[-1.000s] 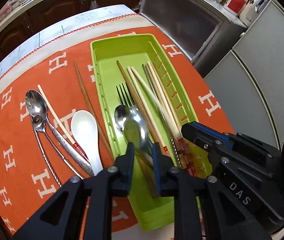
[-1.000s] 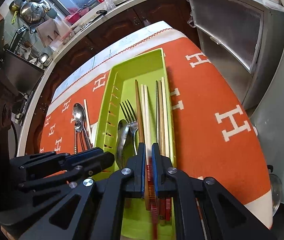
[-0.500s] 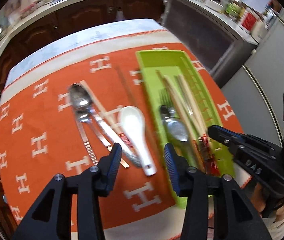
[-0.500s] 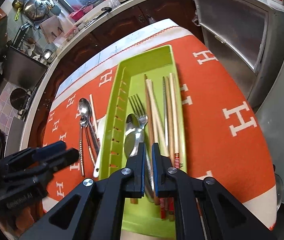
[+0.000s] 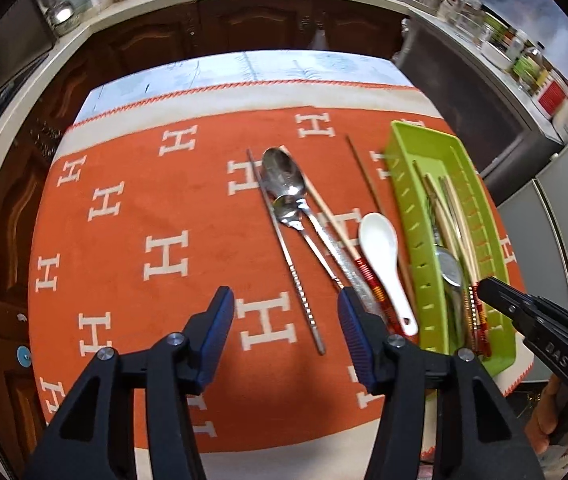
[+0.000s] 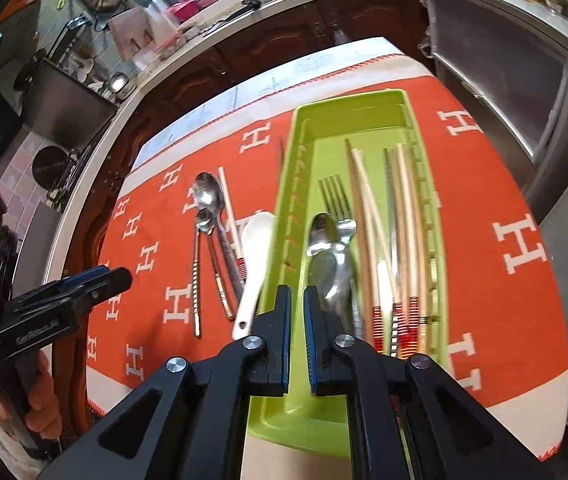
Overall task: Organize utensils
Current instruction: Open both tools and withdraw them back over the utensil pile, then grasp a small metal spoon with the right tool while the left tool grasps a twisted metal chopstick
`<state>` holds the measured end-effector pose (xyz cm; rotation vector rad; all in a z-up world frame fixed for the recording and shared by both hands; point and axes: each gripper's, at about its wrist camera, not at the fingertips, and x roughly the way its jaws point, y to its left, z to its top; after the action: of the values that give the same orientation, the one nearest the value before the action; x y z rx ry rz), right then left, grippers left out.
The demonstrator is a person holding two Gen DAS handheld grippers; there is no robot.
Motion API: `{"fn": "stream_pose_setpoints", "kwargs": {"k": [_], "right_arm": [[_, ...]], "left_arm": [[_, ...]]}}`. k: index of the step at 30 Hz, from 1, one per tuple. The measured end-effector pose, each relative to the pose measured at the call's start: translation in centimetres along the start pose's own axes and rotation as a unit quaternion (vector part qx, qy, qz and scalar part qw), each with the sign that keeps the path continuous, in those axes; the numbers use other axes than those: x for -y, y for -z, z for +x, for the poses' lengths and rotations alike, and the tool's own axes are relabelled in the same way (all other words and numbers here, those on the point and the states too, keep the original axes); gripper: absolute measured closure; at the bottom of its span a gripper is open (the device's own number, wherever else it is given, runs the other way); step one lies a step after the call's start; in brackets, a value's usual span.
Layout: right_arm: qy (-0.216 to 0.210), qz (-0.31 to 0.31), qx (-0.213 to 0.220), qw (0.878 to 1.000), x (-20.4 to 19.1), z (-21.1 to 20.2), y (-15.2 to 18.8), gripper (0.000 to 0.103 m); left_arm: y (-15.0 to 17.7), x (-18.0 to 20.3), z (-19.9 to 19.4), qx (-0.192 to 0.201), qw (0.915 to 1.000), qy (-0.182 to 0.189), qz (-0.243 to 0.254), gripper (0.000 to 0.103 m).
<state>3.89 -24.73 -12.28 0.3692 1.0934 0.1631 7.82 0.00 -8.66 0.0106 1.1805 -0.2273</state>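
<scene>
A green utensil tray [image 5: 407, 184] [image 6: 403, 108] lies on the orange cloth and holds a fork [image 6: 335, 200], a metal spoon [image 6: 323, 240] and several chopsticks [image 6: 403, 216]. Left of the tray lie a white ceramic spoon [image 5: 379, 248] [image 6: 256, 248], two metal spoons [image 5: 284, 176] [image 6: 208, 196] and loose chopsticks [image 5: 295, 264]. My left gripper [image 5: 285, 308] is open and empty above the cloth, near the loose utensils' handles. My right gripper [image 6: 295, 300] is shut and empty over the tray's near left wall.
The orange cloth with white H marks [image 5: 164, 256] covers the table; its near edge lies just below the grippers. Dark wooden cabinets [image 5: 244, 28] and a counter stand behind. A grey appliance [image 6: 495, 80] stands to the right.
My left gripper let go of the metal spoon in the tray, opened wide and swung left over the loose utensils. My right gripper drew back a little and stays shut.
</scene>
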Motion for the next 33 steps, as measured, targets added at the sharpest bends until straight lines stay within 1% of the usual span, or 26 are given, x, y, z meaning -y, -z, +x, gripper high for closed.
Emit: {"fn": "stream_pose_setpoints", "kwargs": {"k": [7,9,11,12,14,15,17,20,21,22,25,27,28,30,32,33], "right_arm": [[0.003,-0.029,-0.003,1.0,-2.1,0.4,-0.4,0.096],[0.004,-0.032,-0.004,0.999,-2.5,0.7,-0.6,0.096],[0.004,-0.034,-0.006,0.999,-2.6,0.9,-0.6,0.096],[0.005,-0.035,-0.007,0.999,-2.8,1.1,-0.6,0.096],[0.005,-0.037,-0.009,0.999,-3.1,1.3,-0.7,0.096],[0.005,-0.039,-0.01,0.999,-3.2,1.5,-0.8,0.096],[0.006,-0.043,-0.01,0.999,-3.3,1.6,-0.9,0.096],[0.008,-0.049,-0.01,0.999,-3.5,1.8,-1.0,0.096],[0.008,-0.05,-0.011,0.999,-3.6,1.9,-1.0,0.096],[0.008,-0.051,-0.012,0.999,-3.6,2.0,-1.0,0.096],[0.009,-0.051,-0.014,0.999,-3.6,2.2,-1.0,0.096],[0.008,-0.05,-0.017,0.999,-3.5,2.4,-1.0,0.096],[0.007,-0.05,-0.019,0.999,-3.5,2.5,-0.9,0.096],[0.007,-0.053,-0.021,0.998,-3.7,2.8,-1.0,0.096],[0.006,-0.058,-0.024,0.998,-4.1,3.0,-1.0,0.096],[0.005,-0.062,-0.026,0.998,-4.3,3.2,-1.1,0.096]], "left_arm": [[-0.2,-0.7,4.0,-0.02,0.9997,-0.006,-0.013,0.051],[-0.5,-0.5,5.2,-0.025,0.9994,-0.018,-0.015,0.05],[-0.8,-0.4,6.4,-0.026,0.9988,-0.036,-0.021,0.045],[-1.0,-0.2,6.9,-0.026,0.9987,-0.04,-0.021,0.045],[-1.1,0.1,7.5,-0.026,0.9982,-0.051,-0.015,0.045],[-1.1,0.4,7.9,-0.025,0.9977,-0.062,-0.009,0.045],[-1.1,0.8,8.3,-0.025,0.9973,-0.07,-0.002,0.045],[-0.9,1.3,9.4,-0.041,0.9957,-0.083,0.001,0.045],[-0.8,1.3,9.7,-0.045,0.9955,-0.084,0.0,0.045],[-0.7,1.2,9.6,-0.033,0.9959,-0.083,-0.005,0.045],[-0.7,1.2,9.6,-0.034,0.996,-0.082,-0.001,0.046],[-0.6,1.1,9.5,-0.038,0.9975,-0.059,-0.008,0.062],[-0.6,1.1,9.4,-0.039,0.9976,-0.057,-0.012,0.066],[-0.6,1.2,9.3,-0.037,0.9979,-0.053,-0.007,0.087],[-0.4,1.1,9.2,-0.037,0.9984,-0.043,-0.006,0.096],[-0.3,0.9,9.2,-0.036,0.9986,-0.039,-0.007,0.098]]}}
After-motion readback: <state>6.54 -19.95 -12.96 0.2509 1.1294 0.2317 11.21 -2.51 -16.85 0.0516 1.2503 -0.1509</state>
